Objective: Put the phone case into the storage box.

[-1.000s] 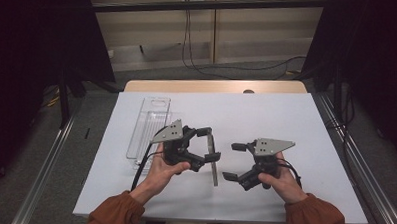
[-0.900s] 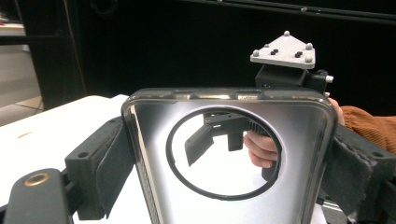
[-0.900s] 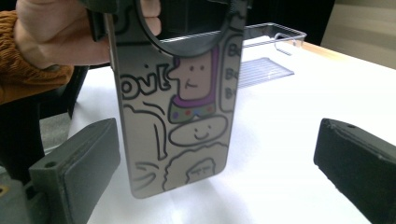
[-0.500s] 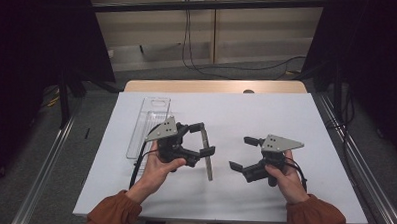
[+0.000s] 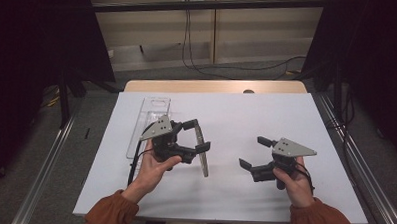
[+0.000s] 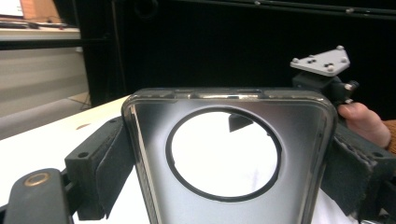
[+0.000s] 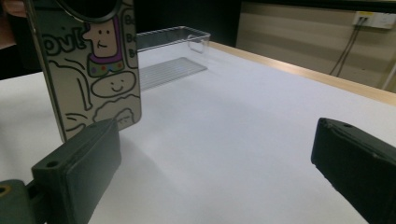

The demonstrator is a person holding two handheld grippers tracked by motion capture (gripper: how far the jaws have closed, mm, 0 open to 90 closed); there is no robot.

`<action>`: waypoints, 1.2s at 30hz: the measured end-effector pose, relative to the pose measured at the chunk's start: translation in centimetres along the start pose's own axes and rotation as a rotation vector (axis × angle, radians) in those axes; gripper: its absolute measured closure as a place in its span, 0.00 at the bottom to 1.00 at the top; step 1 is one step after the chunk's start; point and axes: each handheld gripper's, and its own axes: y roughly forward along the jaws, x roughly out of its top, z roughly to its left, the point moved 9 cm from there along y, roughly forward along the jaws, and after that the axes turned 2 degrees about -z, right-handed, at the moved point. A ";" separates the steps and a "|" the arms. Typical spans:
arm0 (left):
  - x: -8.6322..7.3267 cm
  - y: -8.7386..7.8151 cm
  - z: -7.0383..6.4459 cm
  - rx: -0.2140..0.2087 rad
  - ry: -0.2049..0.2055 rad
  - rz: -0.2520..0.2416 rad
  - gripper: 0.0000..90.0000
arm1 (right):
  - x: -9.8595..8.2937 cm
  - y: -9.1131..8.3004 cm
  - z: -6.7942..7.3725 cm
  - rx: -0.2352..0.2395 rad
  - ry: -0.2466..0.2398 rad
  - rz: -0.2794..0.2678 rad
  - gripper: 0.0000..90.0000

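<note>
My left gripper [image 5: 200, 136] is shut on a phone case [image 5: 204, 165], which stands on edge over the middle of the white table. In the left gripper view the case's glossy inner side [image 6: 299, 158] with its round camera hole sits clamped between the pads [image 6: 100, 163]. In the right gripper view its cartoon-printed back [image 7: 93, 70] stands at the upper left. My right gripper [image 5: 254, 152] is open and holds nothing, a short way right of the case. Its jaws [image 7: 217, 163] stand wide apart over bare table.
A clear plastic tray [image 5: 151, 115] lies at the table's back left, also seen in the right gripper view [image 7: 173, 51]. The white table top [image 5: 246, 113] ends at a wooden strip at the back. Metal rails run along both sides of the table.
My right gripper has drawn away to the right, off the case's lower end. The left gripper still grips the case and has stayed near the table's middle.
</note>
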 end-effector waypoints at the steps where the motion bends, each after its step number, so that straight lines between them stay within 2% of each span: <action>1: 0.1 -0.1 0.2 0.025 0.003 -0.003 0.14 | 0.0 -0.2 -0.1 -0.004 0.002 -0.003 0.01; 3: 0.4 -0.3 0.4 0.039 -0.005 -0.021 0.14 | -0.1 -0.5 -0.4 -0.033 0.007 -0.003 0.01; 8: 0.8 -1.2 1.1 0.073 -0.008 -0.021 0.14 | -0.1 -1.6 -1.2 -0.094 0.023 -0.030 0.00; 9: 0.9 -1.3 1.4 0.091 -0.010 -0.027 0.14 | -0.2 -1.8 -1.3 -0.104 0.021 -0.030 0.00; 12: 1.0 -1.7 1.9 0.101 -0.016 -0.025 0.14 | -0.5 -2.4 -1.5 -0.120 0.047 -0.038 0.00; 15: 1.1 -2.0 2.3 0.113 -0.028 -0.034 0.14 | -0.8 -3.1 -1.8 -0.134 0.052 -0.037 0.00; 17: 1.2 -2.2 2.4 0.121 -0.021 -0.035 0.14 | -0.8 -3.5 -2.0 -0.149 0.049 -0.052 0.00; 22: 1.4 -2.5 2.7 0.156 -0.020 -0.025 0.14 | -1.4 -4.5 -2.4 -0.179 0.046 -0.041 0.00; 24: 1.5 -2.8 2.9 0.155 -0.012 -0.021 0.14 | -1.6 -5.0 -2.6 -0.196 0.046 -0.035 0.00; 25: 1.6 -2.9 2.9 0.169 -0.018 -0.028 0.14 | -1.6 -5.1 -2.8 -0.209 0.057 -0.043 0.00; 26: 1.7 -3.0 2.9 0.159 -0.022 -0.030 0.14 | -1.7 -5.4 -2.9 -0.220 0.060 -0.045 0.00; 29: 2.2 -3.5 3.0 0.181 -0.018 -0.038 0.14 | -1.8 -6.1 -3.2 -0.263 0.055 -0.052 0.00; 32: 2.8 -4.0 3.3 0.200 -0.012 -0.052 0.14 | -2.0 -6.8 -3.4 -0.275 0.058 -0.058 0.00; 33: 3.0 -4.1 3.3 0.194 -0.016 -0.055 0.14 | -2.1 -7.0 -3.4 -0.288 0.063 -0.058 0.00; 34: 3.1 -4.3 3.5 0.224 -0.019 -0.059 0.14 | -2.2 -7.2 -3.5 -0.293 0.065 -0.056 0.00; 36: 3.3 -4.6 3.8 0.235 -0.023 -0.057 0.14 | -2.4 -7.6 -3.5 -0.302 0.075 -0.050 0.00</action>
